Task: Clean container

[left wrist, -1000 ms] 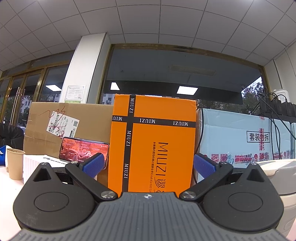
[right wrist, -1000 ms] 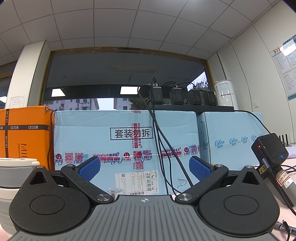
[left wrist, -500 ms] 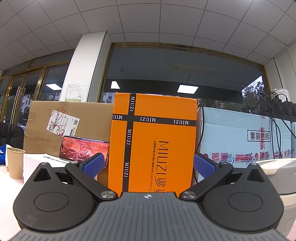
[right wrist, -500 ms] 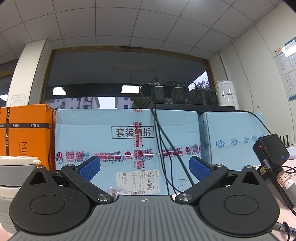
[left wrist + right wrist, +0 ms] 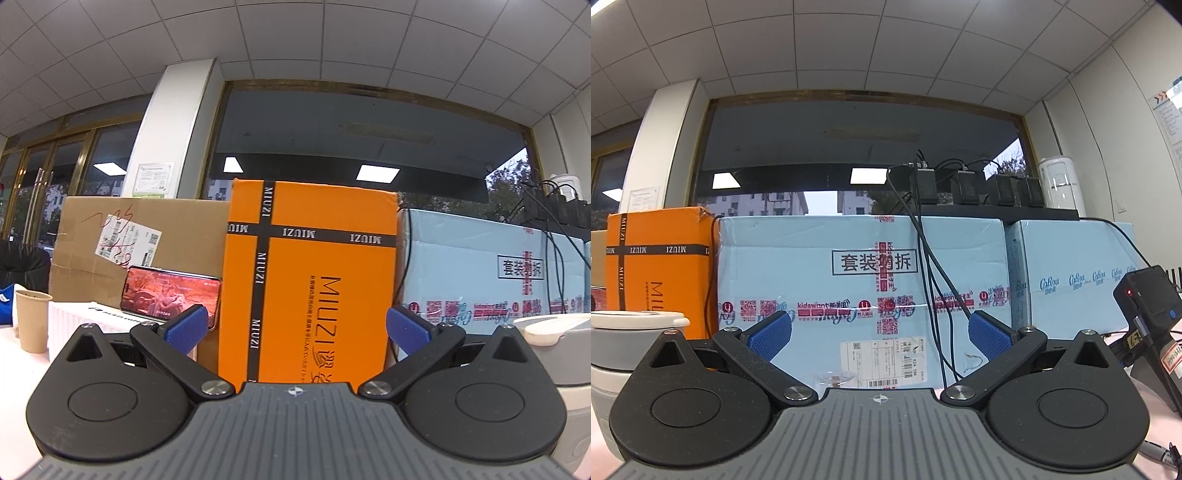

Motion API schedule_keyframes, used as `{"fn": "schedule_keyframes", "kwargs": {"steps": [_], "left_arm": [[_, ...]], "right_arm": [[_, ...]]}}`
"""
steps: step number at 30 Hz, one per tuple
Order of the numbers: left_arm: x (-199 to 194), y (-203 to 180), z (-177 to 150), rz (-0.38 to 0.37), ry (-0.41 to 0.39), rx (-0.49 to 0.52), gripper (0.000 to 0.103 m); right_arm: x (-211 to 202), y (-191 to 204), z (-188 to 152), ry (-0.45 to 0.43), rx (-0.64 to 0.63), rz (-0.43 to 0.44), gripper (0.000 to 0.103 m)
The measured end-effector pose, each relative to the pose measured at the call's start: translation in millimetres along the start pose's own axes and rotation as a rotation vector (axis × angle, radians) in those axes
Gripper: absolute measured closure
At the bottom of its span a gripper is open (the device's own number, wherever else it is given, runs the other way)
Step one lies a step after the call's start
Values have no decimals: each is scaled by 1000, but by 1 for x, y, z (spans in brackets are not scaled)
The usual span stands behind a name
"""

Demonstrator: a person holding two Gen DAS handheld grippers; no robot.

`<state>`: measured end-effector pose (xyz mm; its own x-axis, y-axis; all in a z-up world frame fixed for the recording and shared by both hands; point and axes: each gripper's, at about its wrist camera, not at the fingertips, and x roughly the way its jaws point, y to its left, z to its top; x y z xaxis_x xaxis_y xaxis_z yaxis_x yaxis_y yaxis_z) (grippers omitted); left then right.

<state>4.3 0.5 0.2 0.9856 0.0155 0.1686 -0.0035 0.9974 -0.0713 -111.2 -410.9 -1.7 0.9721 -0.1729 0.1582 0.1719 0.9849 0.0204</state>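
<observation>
A grey container with a cream lid [image 5: 554,347] stands at the right edge of the left wrist view, and the same container [image 5: 624,343] shows at the left edge of the right wrist view, so it sits between the two grippers. My left gripper [image 5: 295,330] is open, nothing between its blue pads, facing an orange box. My right gripper [image 5: 879,334] is open and empty too, facing a light blue carton. A small clear object [image 5: 833,378] lies low between the right fingers, too small to tell what it is.
Behind stand a brown carton [image 5: 140,240], an orange MIUZI box [image 5: 314,280] and light blue cartons [image 5: 864,280]. A phone [image 5: 171,295] leans on a white box, with a paper cup [image 5: 31,321] at left. Cables [image 5: 934,295] hang down; a black device [image 5: 1148,325] sits at right.
Both views have drifted very slightly; the scene sits a touch lower in the right wrist view. Neither gripper's opening has changed.
</observation>
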Motion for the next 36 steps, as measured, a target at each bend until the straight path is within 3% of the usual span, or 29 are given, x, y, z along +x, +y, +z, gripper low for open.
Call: {"fn": "schedule_keyframes", "kwargs": {"steps": [13, 21, 28, 32, 36], "left_arm": [[2, -6, -1, -6, 17, 24, 0], [1, -7, -2, -34, 15, 32, 0], [9, 3, 0, -86, 57, -23, 0], [13, -1, 0, -145, 62, 51, 0], [15, -3, 0, -202, 92, 81, 0]], "right_arm": [[11, 0, 1, 35, 5, 43, 0], [13, -7, 5, 49, 48, 128, 0], [10, -18, 22, 95, 8, 265, 0], [-2, -21, 34, 116, -57, 375, 0], [-14, -18, 33, 192, -93, 476, 0]]}}
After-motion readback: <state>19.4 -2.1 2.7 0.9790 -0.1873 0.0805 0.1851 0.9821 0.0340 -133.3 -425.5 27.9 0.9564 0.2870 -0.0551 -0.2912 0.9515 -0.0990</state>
